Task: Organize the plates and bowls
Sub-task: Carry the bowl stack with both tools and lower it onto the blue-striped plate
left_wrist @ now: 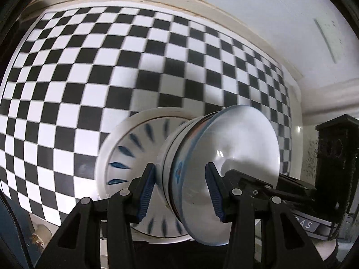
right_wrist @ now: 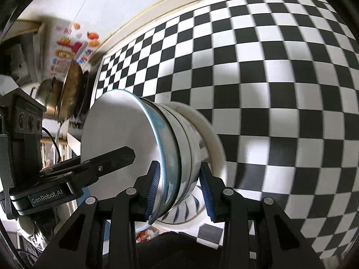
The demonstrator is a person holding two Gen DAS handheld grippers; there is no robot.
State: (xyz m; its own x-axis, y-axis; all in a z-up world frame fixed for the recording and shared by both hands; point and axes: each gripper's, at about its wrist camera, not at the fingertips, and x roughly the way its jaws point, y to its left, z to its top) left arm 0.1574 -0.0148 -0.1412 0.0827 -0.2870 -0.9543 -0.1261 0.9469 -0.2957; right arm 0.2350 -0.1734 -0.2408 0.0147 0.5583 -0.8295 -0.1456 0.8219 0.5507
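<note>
A stack of nested bowls [left_wrist: 202, 165] with blue trim stands on a white plate with blue leaf marks [left_wrist: 125, 157], on the black-and-white checkered cloth [left_wrist: 89, 67]. My left gripper [left_wrist: 180, 190] has its jaws around the stack's rim on one side, pads [left_wrist: 147, 190] close to the bowls. My right gripper [right_wrist: 180, 188] straddles the same stack [right_wrist: 139, 134] from the opposite side, over the plate [right_wrist: 213, 148]. The view is rolled sideways and blurred. Each gripper shows in the other's view.
A white wall and trim edge border the cloth [left_wrist: 224, 11]. In the right wrist view, metal pots [right_wrist: 65, 94] and a colourful box [right_wrist: 67, 44] stand at the left beyond the cloth.
</note>
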